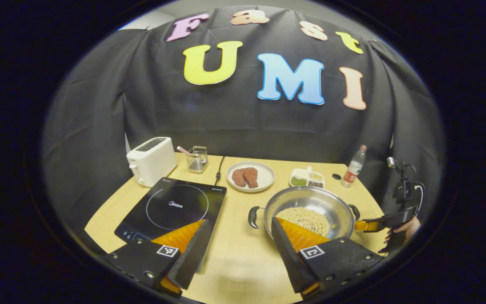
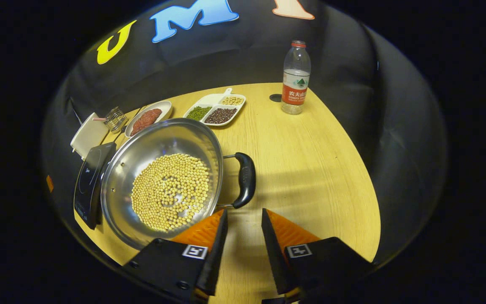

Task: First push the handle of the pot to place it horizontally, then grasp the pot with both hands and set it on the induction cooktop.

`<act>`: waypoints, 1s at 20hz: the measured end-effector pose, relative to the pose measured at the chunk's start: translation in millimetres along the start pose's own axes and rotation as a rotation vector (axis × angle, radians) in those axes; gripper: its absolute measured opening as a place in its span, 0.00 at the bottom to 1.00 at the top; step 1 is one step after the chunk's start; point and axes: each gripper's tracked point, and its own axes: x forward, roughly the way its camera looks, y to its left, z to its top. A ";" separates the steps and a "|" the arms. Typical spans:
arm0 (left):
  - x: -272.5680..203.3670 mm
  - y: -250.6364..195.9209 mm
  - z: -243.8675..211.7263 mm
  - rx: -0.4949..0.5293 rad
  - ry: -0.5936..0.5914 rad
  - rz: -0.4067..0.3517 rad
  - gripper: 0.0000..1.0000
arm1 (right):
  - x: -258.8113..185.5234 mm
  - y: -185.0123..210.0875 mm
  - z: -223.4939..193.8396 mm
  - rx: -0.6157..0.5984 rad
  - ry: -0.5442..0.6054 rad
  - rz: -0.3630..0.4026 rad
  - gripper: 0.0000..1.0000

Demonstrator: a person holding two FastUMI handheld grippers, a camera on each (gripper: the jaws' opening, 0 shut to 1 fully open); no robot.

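Two handles flank the pot [image 1: 309, 211], and in the left gripper view they sit left and right of the bowl, so the handle-pushing step looks done or nearly so. The lift has not begun: the pot rests on the table [image 2: 310, 169], just beside the induction cooktop [image 1: 171, 209] and not on it.

The left gripper [image 1: 238, 240] hangs with its jaws spread wide and empty, one finger over the cooktop's near edge, the other over the pot's near rim. The right gripper [image 2: 243, 230] is released too, its jaws parted by a narrow gap with nothing between them, just short of the pot's right handle [image 2: 245, 179]. Both grasps and the transfer remain.

By count: one pot holding a layer of soybeans [image 2: 170, 192], one cooktop, one toaster [image 1: 151, 160], one small glass holder [image 1: 197, 159], one plate [image 1: 250, 176] with two meat pieces, one divided dish [image 2: 214, 110] with three compartments of beans, and one water bottle [image 2: 295, 78].
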 end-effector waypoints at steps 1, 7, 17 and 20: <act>8.7 -0.9 -2.3 0.003 0.009 -0.029 0.88 | -7.9 -3.4 -1.1 0.013 -0.005 -0.004 0.59; 65.9 -9.7 -11.4 -0.020 0.091 -0.268 0.88 | -48.6 10.8 23.4 0.137 -0.107 -0.018 0.98; 165.8 -35.9 -56.9 -0.061 0.290 -0.407 0.89 | 7.0 25.8 66.8 0.120 -0.145 -0.035 0.98; 186.8 -42.6 -78.7 -0.112 0.344 -0.390 0.89 | 31.9 23.6 66.6 0.121 -0.114 0.003 0.98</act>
